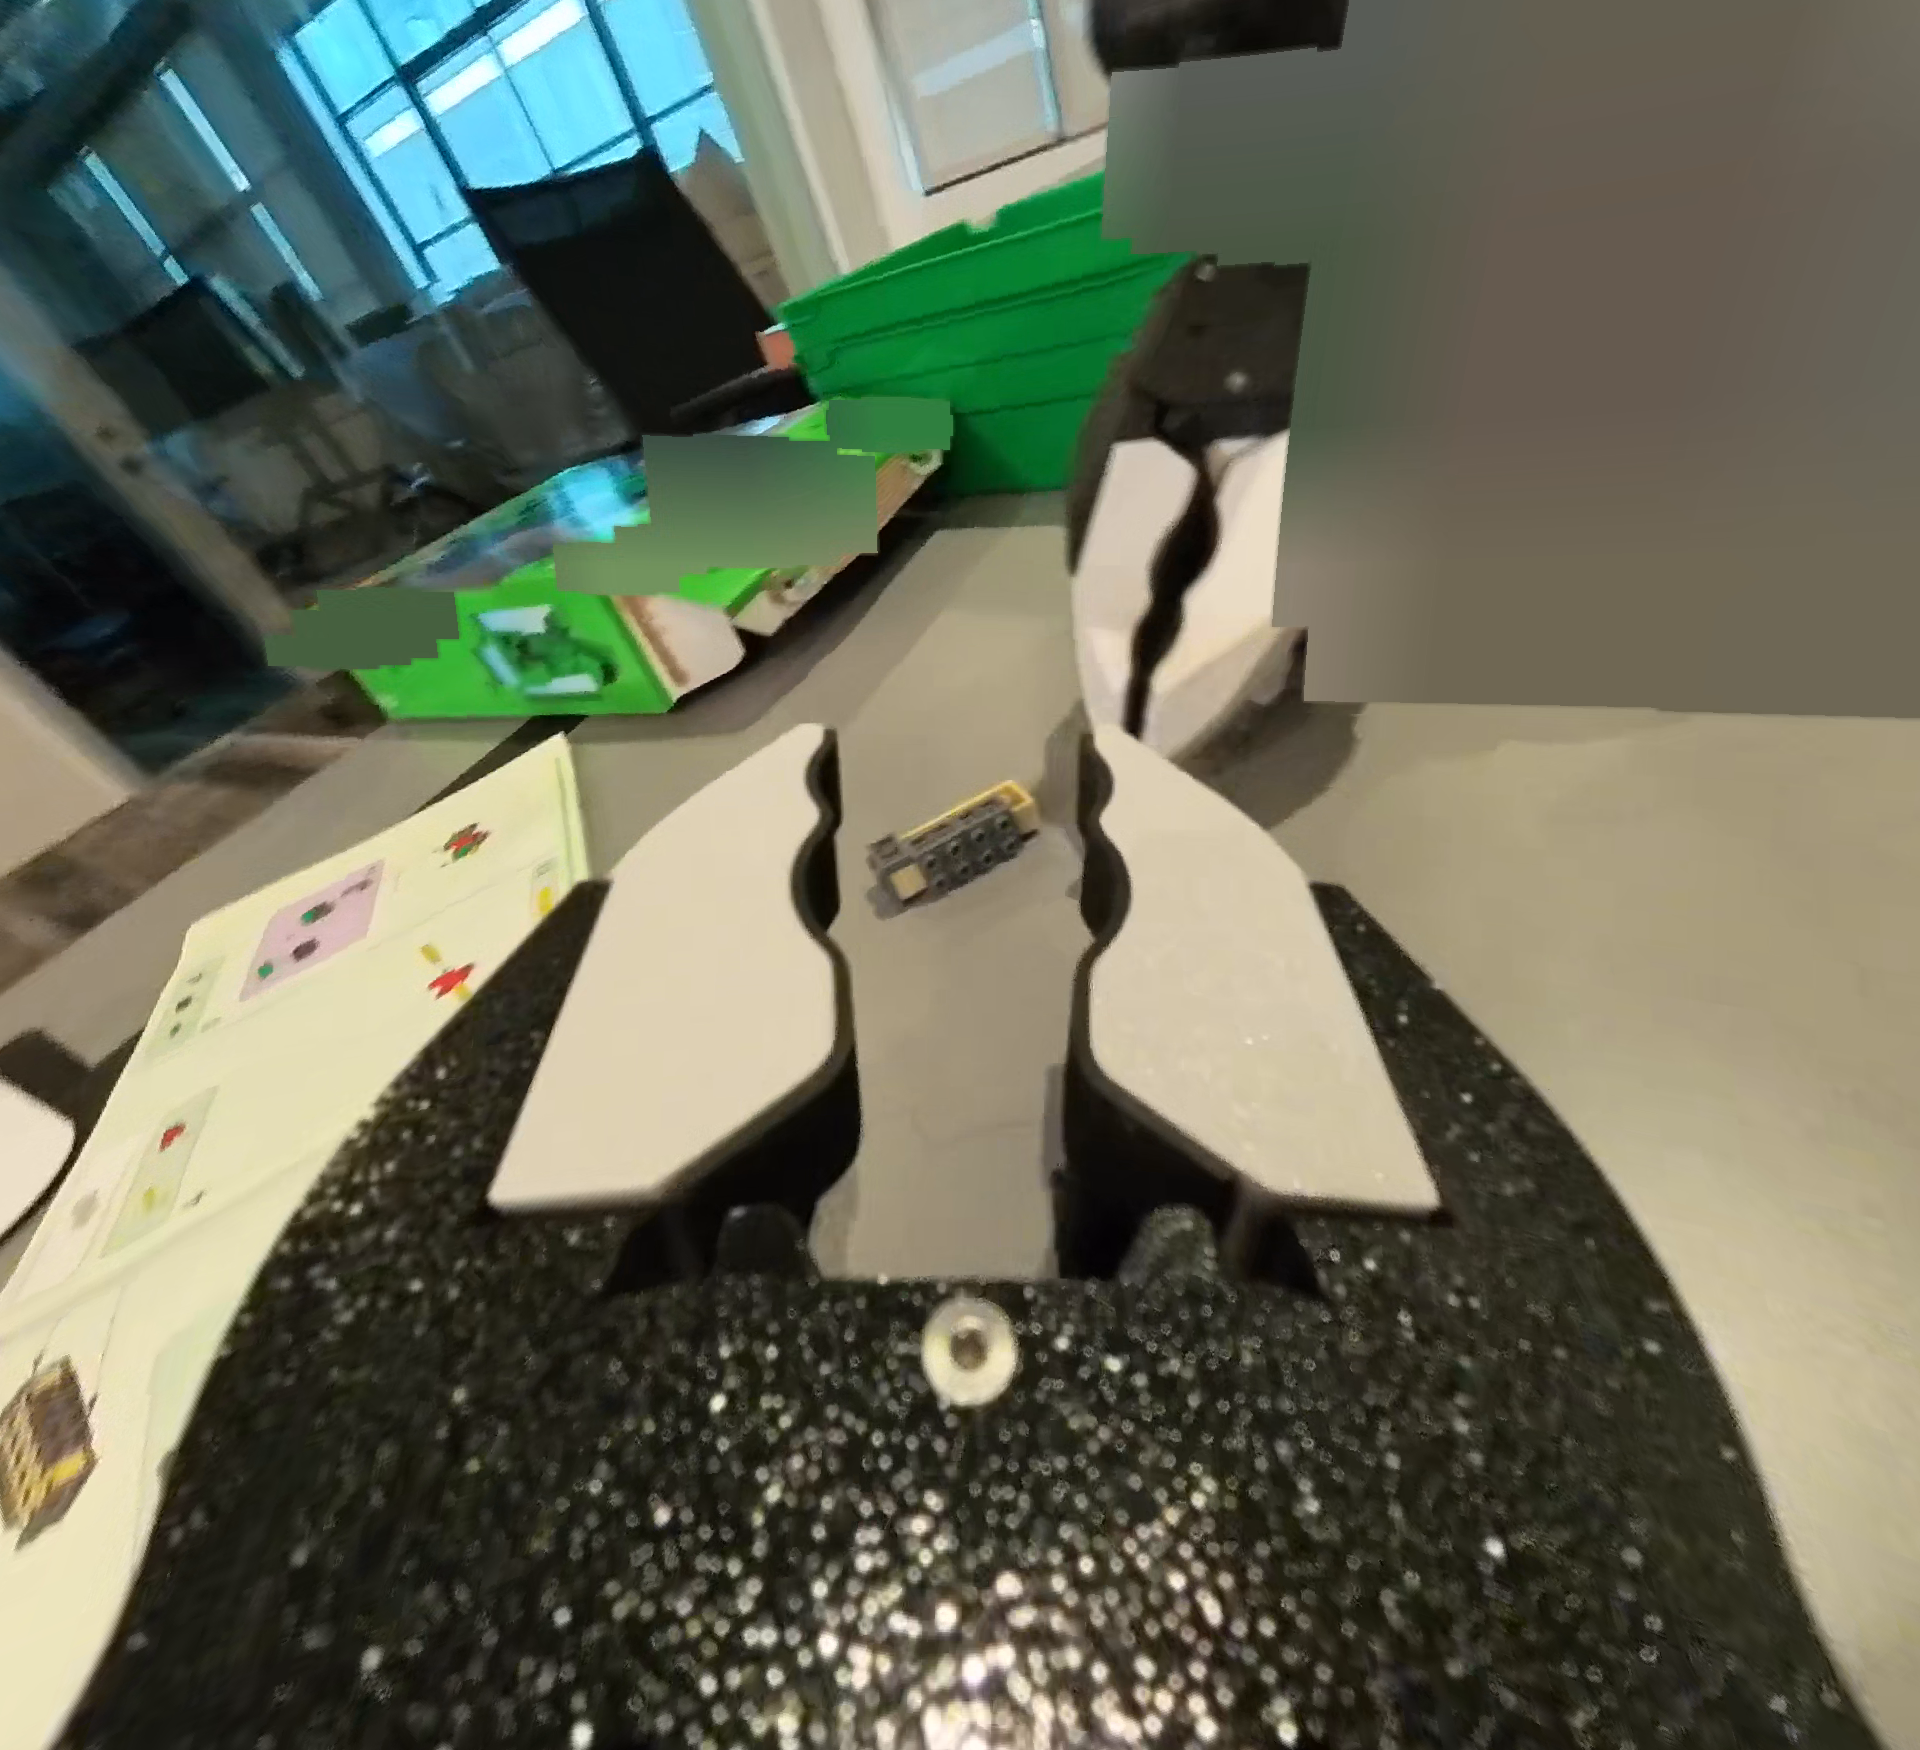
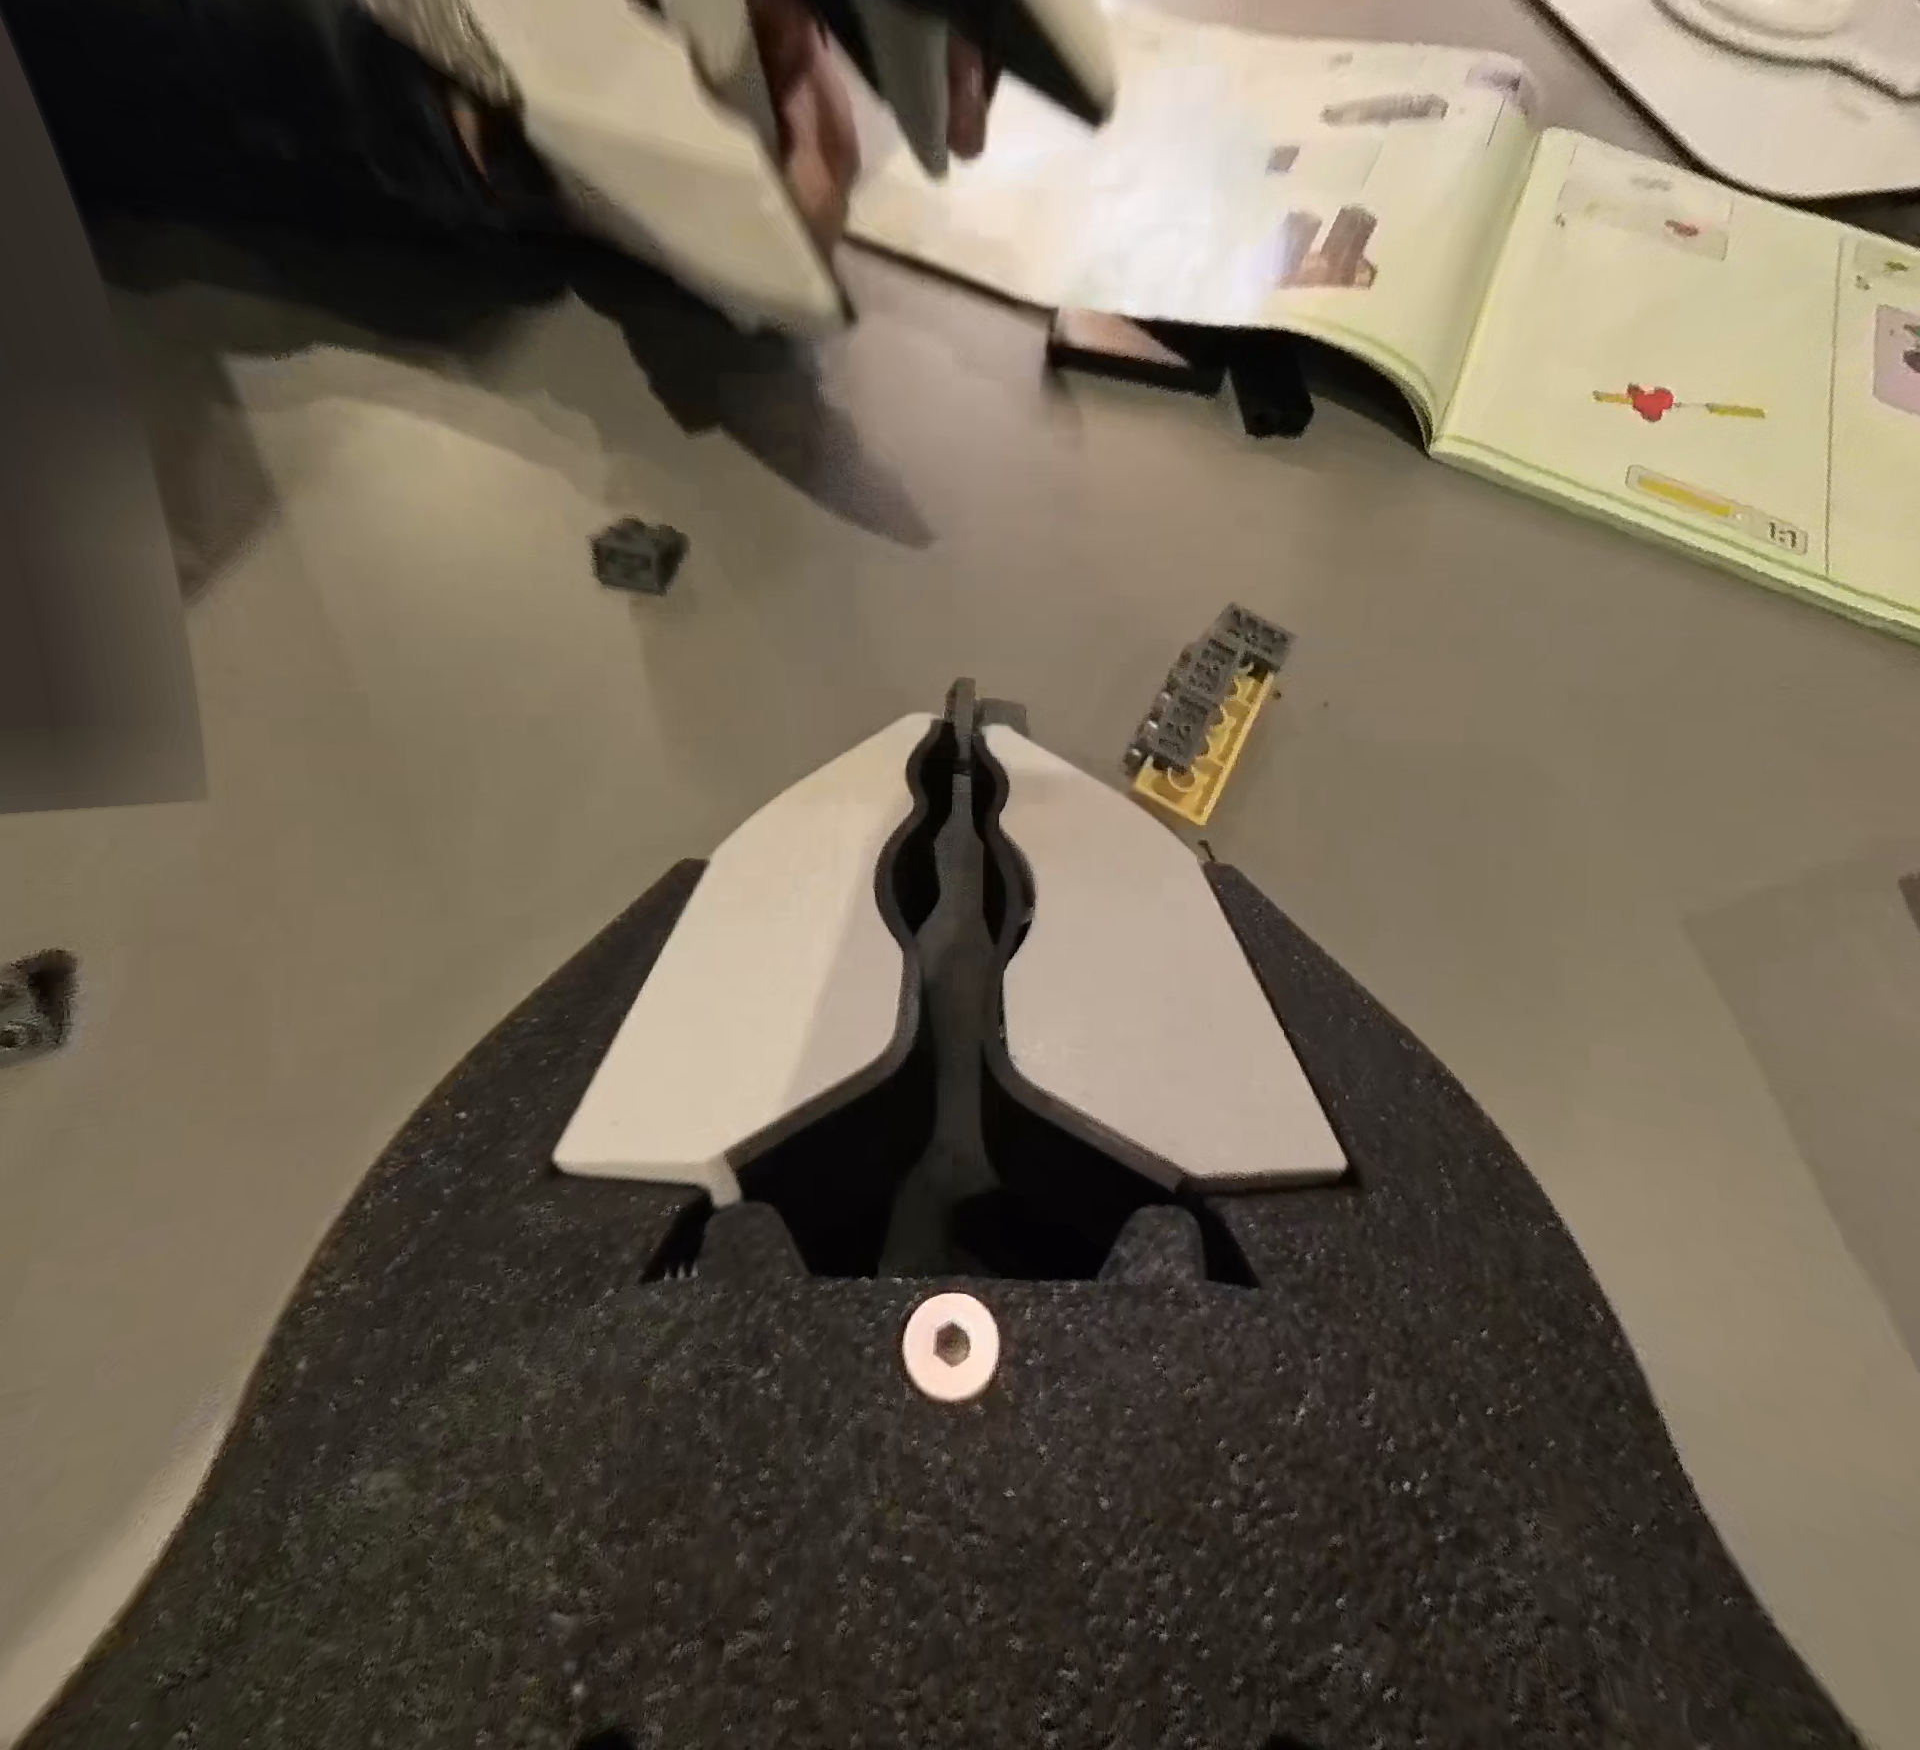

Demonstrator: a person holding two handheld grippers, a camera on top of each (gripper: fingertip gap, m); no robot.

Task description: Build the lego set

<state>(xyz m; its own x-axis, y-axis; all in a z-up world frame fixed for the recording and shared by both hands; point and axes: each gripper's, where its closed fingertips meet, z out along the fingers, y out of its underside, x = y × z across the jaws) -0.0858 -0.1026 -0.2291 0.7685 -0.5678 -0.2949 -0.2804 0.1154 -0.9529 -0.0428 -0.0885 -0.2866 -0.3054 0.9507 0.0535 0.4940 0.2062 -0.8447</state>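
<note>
- I am holding the left claw (image 1: 956, 765) wide, nothing between its fingers, hovering over the grey table (image 1: 1558, 921).
- The build (image 1: 951, 843) — a yellow plate with dark grey bricks on it — is lying on the table just ahead of the left claw, framed in the gap between its fingers and not touching either.
- I am keeping the right claw (image 2: 971, 713) pinched narrow on a thin dark piece (image 2: 964, 701) that is poking out past its tips; I cannot tell what kind of piece it is.
- From the right claw, the build (image 2: 1205, 724) is sitting just right of the tips, apart from them, lying on its side.
- A small grey brick (image 2: 637, 554) is lying ahead and to the left of the right claw, well apart from the build.
- Another dark bit (image 2: 36, 999) is sitting far left of the right claw at the frame edge, too blurred to name.
- The booklet (image 1: 312, 973) is lying open left of the left claw; from the right claw it (image 2: 1558, 329) is ahead and to the right.
- Green bins (image 1: 966, 350) and a green box (image 1: 540, 651) are standing beyond the left claw — past the table's far edge.
</note>
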